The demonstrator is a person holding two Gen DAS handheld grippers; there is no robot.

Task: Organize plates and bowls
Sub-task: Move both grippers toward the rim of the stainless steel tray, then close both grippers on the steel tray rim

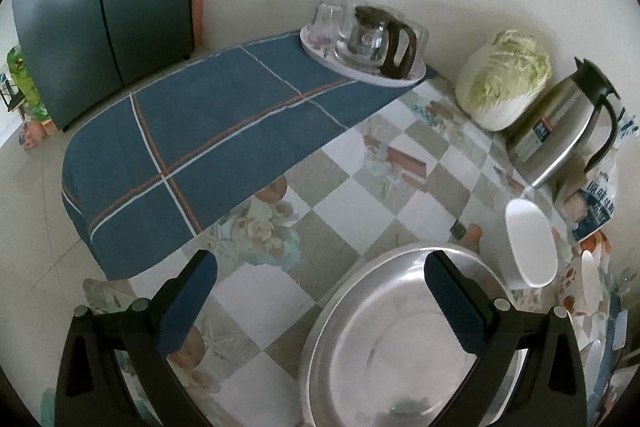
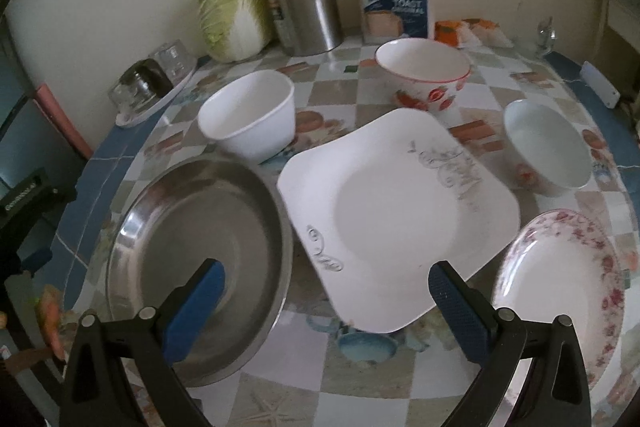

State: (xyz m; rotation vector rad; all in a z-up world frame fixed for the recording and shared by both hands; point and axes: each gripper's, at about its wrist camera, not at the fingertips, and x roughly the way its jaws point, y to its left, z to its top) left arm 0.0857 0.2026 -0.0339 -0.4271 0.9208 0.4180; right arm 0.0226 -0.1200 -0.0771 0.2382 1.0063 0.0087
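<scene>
Plates and bowls are being left scattered, unstacked, across a checked table: a steel pan at the near left, a square plate touching its rim, a floral plate at the near right, and three bowls behind. A slip is being risked, in all likelihood: the square plate's thin, flat edge is being offered little purchase, and its lifted edge could be knocked against the pan or the white bowl just beyond. The right gripper is being held wide open over the pan and square plate, gripping nothing. The left gripper is likewise being held spread, empty, one finger over the pan.
</scene>
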